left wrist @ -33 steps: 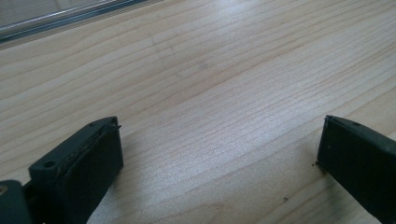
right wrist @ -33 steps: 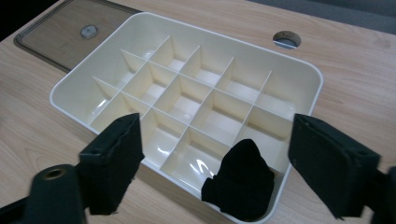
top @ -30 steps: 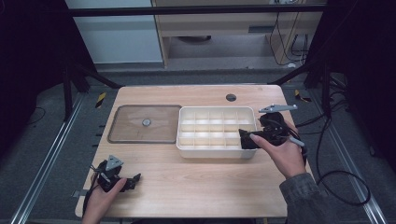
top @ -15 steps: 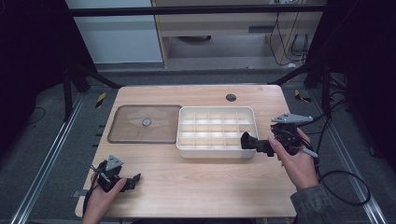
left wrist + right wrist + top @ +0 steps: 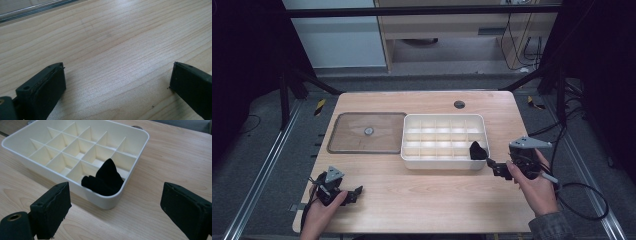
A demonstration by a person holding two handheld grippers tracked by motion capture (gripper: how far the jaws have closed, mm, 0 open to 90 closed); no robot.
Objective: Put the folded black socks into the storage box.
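A white tray (image 5: 412, 161) with several small compartments sits in the middle of the wooden table. A crumpled black cloth item (image 5: 477, 150) lies in its near right corner compartment, poking above the rim. My right gripper (image 5: 492, 166) is just right of that corner, open and empty, a hand behind it. In the right gripper view the black item (image 5: 105, 180) rests in the tray (image 5: 143, 142), beyond my open right gripper (image 5: 116, 195). My left gripper (image 5: 357, 192) sits open at the table's near left; the left gripper view has the left gripper (image 5: 117, 71) over bare wood.
A flat clear lid (image 5: 367, 132) with a small round knob lies left of the tray. A dark round hole (image 5: 459, 104) marks the table's far side. Cables trail off the right edge. Dark floor and metal rails surround the table.
My right gripper has let go of the black item in the tray's corner compartment and drawn back right and toward the near edge. The left gripper has not moved.
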